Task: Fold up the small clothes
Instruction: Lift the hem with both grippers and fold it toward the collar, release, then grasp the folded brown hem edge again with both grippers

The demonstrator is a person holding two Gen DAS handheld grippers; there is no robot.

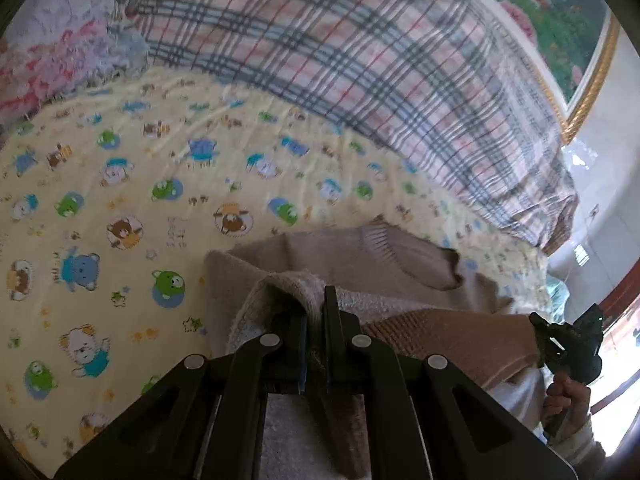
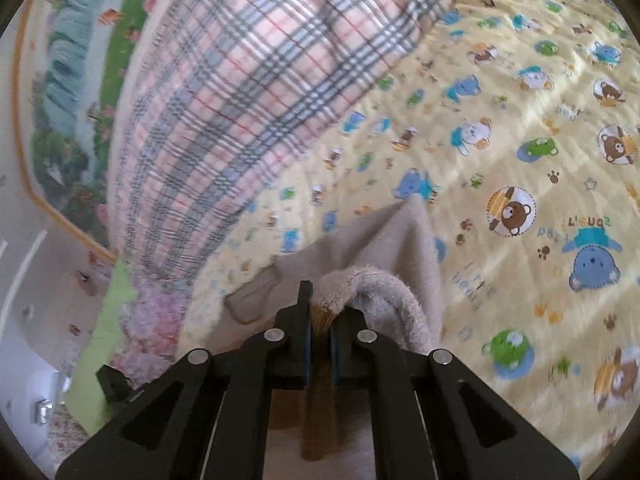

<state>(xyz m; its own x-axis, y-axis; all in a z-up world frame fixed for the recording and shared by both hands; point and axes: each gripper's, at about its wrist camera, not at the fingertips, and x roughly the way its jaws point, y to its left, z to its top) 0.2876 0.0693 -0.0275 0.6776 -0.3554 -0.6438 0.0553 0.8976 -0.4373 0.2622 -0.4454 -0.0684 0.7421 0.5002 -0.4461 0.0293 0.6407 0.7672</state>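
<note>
Left wrist view: left gripper (image 1: 316, 312) is clamped tight on the beige fleece-lined sweater (image 1: 400, 264), which is draped over the yellow cartoon-bear sheet (image 1: 160, 200). Right gripper (image 2: 320, 312) pinches another edge of it, near the plaid blanket (image 2: 224, 100).

Garment (image 1: 400, 264) lies on the sheet (image 1: 160, 184), near edge lifted off it. Left gripper (image 1: 316, 312) clamps one part of that edge, right gripper (image 2: 320, 320) another. Plaid blanket (image 1: 360, 60) sits behind the garment on the sheet. Framed picture (image 1: 560, 20) behind the blanket. Bundled cloth (image 1: 60, 52) far left of the blanket.
</note>
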